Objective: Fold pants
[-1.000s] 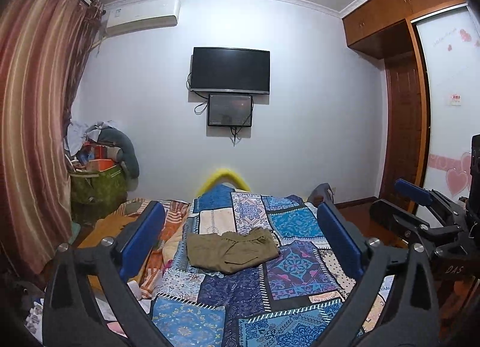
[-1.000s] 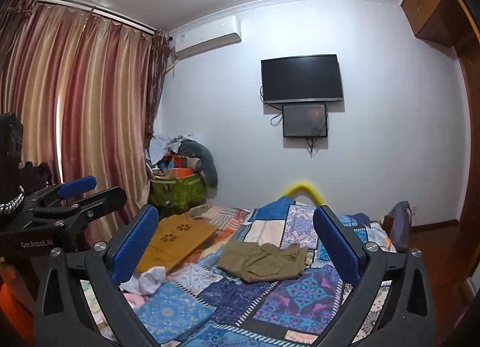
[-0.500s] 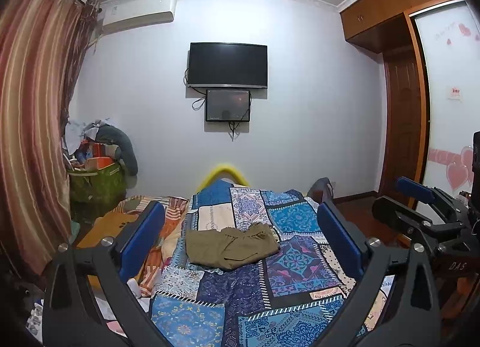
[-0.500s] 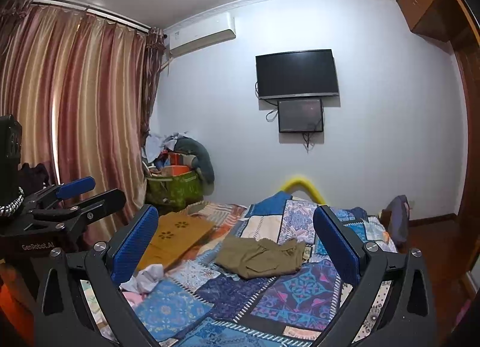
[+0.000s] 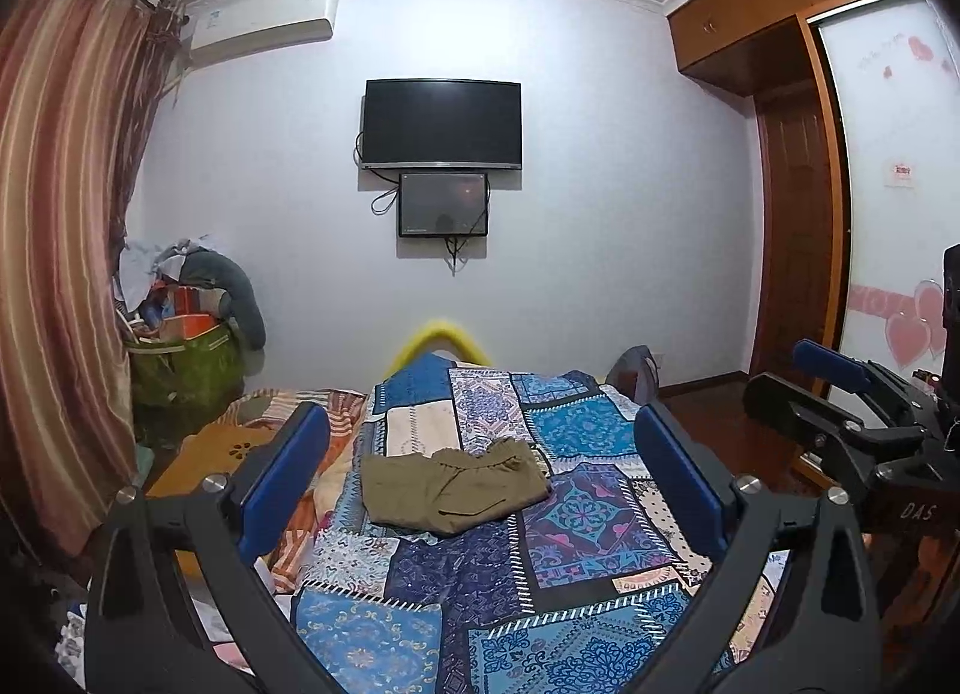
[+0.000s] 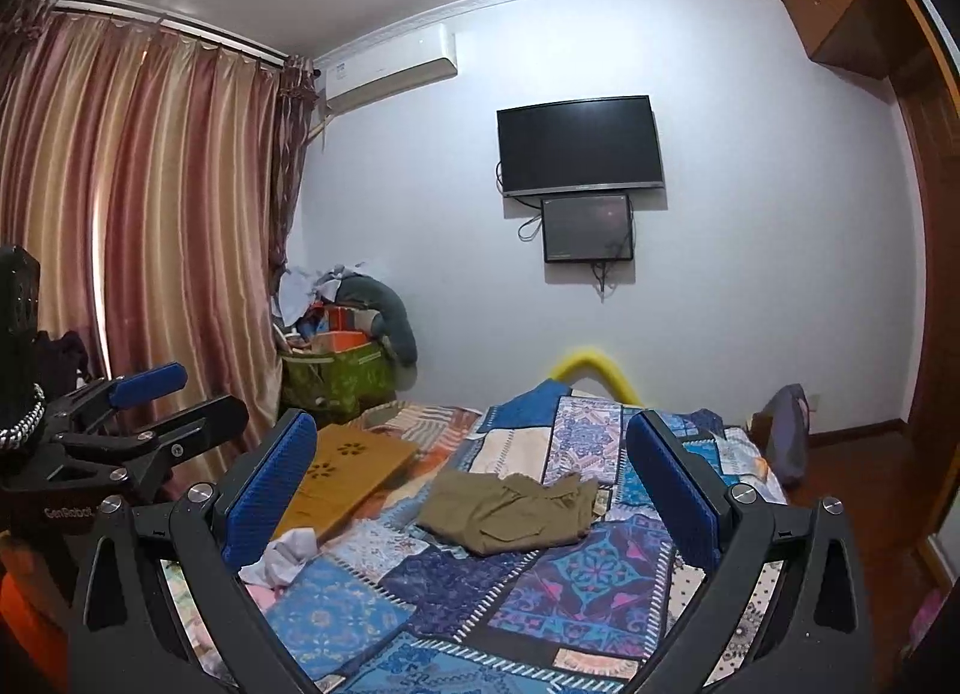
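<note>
Our left claw [image 5: 480, 478] stands wide open with nothing between its blue pads, and our right claw [image 6: 471, 490] is the same, spread wide and empty; each shows at the edge of the other's view, so we hold them side by side, well above the near end of the bed [image 5: 588, 520]. Over the last second both views have tipped up slightly, the wall screens sliding a little lower in frame and the bed drawing no nearer, so we judge that we have only steadied our aim and not begun the reach. The olive pants [image 5: 450, 490] have not moved: they lie crumpled in a loose heap on the patchwork quilt [image 5: 576, 430], toward the middle of the bed and somewhat to its left side, well apart from both claws. Nothing is folded yet. Beyond them a wooden board [image 6: 348, 472] rests along the bed's left edge, with a white crumpled cloth [image 6: 282, 559] near its close end. Next we would lower both claws to the heap and spread it flat before any fold.
</note>
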A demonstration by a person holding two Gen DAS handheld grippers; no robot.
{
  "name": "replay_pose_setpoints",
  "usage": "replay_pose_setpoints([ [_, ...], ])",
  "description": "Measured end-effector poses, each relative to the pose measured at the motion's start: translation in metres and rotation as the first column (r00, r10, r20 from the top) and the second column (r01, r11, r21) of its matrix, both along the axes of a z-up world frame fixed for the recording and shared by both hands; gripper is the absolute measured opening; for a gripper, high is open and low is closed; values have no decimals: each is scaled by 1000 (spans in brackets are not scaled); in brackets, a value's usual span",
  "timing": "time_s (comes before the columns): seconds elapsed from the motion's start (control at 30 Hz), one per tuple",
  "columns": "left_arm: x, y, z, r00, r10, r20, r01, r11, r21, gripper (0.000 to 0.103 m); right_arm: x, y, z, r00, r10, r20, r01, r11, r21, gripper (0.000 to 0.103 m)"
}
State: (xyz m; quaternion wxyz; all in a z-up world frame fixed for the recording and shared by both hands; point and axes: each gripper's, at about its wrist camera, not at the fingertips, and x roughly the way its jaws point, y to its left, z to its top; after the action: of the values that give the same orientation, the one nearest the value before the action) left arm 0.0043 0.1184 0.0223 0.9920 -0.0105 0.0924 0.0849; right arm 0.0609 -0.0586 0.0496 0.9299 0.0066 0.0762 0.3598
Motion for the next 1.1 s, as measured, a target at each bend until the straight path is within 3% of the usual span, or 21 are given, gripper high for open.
replay_pose_setpoints([
  [1.1, 5, 5, -7, 1000, -9, -23, 8, 1000, -30, 103, -1, 5, -4, 1000, 16, -2, -16, 1000, -5, 103],
])
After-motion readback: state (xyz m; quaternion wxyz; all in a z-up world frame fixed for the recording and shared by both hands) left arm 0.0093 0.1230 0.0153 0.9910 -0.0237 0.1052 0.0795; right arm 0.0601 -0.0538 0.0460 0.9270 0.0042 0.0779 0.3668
